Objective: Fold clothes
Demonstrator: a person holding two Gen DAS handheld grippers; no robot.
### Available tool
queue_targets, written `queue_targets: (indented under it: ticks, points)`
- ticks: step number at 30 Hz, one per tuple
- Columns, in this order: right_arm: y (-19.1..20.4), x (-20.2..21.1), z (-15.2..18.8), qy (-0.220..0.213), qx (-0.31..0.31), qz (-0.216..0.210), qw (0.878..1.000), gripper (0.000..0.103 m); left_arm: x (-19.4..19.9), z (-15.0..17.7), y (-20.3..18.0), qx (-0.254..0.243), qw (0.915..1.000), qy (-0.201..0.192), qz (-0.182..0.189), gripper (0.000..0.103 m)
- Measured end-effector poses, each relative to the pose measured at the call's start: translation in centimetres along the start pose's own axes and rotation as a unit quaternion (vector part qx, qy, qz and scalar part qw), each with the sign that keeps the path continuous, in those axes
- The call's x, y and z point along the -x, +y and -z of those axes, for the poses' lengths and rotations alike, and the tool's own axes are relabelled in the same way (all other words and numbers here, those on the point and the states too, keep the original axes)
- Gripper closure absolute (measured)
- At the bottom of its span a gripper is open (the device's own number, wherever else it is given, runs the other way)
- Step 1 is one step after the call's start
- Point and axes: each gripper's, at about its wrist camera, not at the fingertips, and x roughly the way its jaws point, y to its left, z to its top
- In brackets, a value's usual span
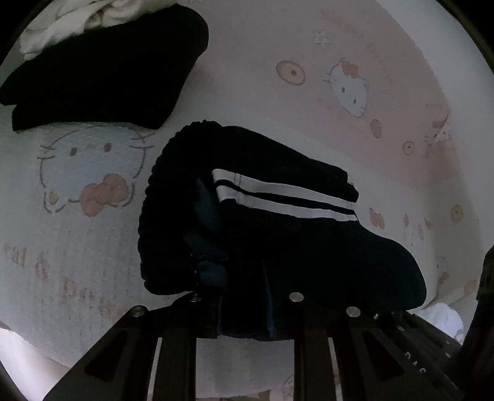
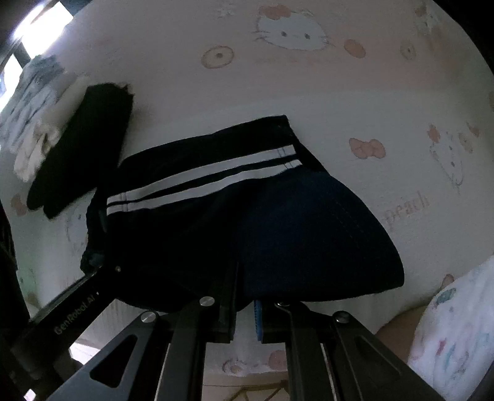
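A dark navy garment with two white stripes [image 1: 278, 197] [image 2: 197, 182] hangs folded above a pale pink cartoon-cat bedsheet [image 1: 308, 92] [image 2: 339, 101]. My left gripper [image 1: 244, 308] is shut on its near edge, the cloth bunched between the fingers. My right gripper [image 2: 245, 305] is shut on the other near edge, blue pad against the fabric. The left gripper's black body [image 2: 71, 314] shows at the lower left of the right wrist view. Both grippers' fingertips are hidden by the cloth.
A folded black garment [image 1: 105, 71] [image 2: 83, 151] lies on the sheet further back, beside a crumpled white cloth [image 1: 80, 21] [image 2: 34, 123]. A white printed fabric [image 2: 457, 333] sits at the right edge. A bright window [image 2: 37, 27] is at the upper left.
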Motion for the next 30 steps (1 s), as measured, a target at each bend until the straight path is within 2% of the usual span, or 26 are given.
queue_targets:
  ticks: [6, 11, 17, 18, 19, 21, 23, 26, 28, 30]
  points:
    - [0.6, 0.8, 1.4, 0.007, 0.021, 0.018, 1.000, 0.096, 0.6, 0.6, 0.4, -0.018, 0.9998, -0.009, 0.002, 0.085]
    - [1.3, 1.1, 1.1, 0.002, 0.056, 0.028, 0.998, 0.096, 0.8, 0.8, 0.6, -0.046, 0.9988, -0.019, -0.006, 0.085]
    - [1.6, 1.6, 0.8, -0.009, 0.086, 0.025, 0.996, 0.095, 1.5, 0.9, 0.9, -0.048, 0.9983, -0.031, 0.015, 0.084]
    - [1.6, 1.7, 0.7, -0.009, 0.089, 0.026, 0.996, 0.085, 1.5, 0.9, 1.0, -0.044, 0.9986, -0.025, 0.017, 0.083]
    - [1.6, 1.9, 0.7, -0.011, 0.092, 0.029, 0.995, 0.062, 1.4, 0.8, 1.1, -0.039, 0.9990, -0.015, 0.018, 0.079]
    - [1.6, 2.2, 0.7, -0.016, 0.098, 0.034, 0.995, 0.035, 1.1, 0.7, 1.3, -0.029, 0.9994, 0.009, 0.015, 0.069]
    - [1.6, 2.6, 0.8, -0.022, 0.104, 0.038, 0.994, 0.035, 1.2, 0.9, 1.8, -0.018, 0.9994, 0.029, 0.007, 0.051]
    - [1.5, 3.3, 0.9, -0.021, 0.115, 0.037, 0.992, 0.034, 1.8, 1.2, 2.3, -0.009, 0.9993, 0.035, 0.007, 0.040]
    - [1.4, 4.0, 1.1, -0.027, 0.120, 0.036, 0.992, 0.034, 2.6, 1.4, 1.8, -0.025, 0.9993, 0.018, -0.019, 0.031]
    - [1.5, 4.3, 1.1, -0.031, 0.128, 0.035, 0.991, 0.033, 3.5, 1.5, 1.1, -0.042, 0.9983, 0.001, -0.042, 0.031]
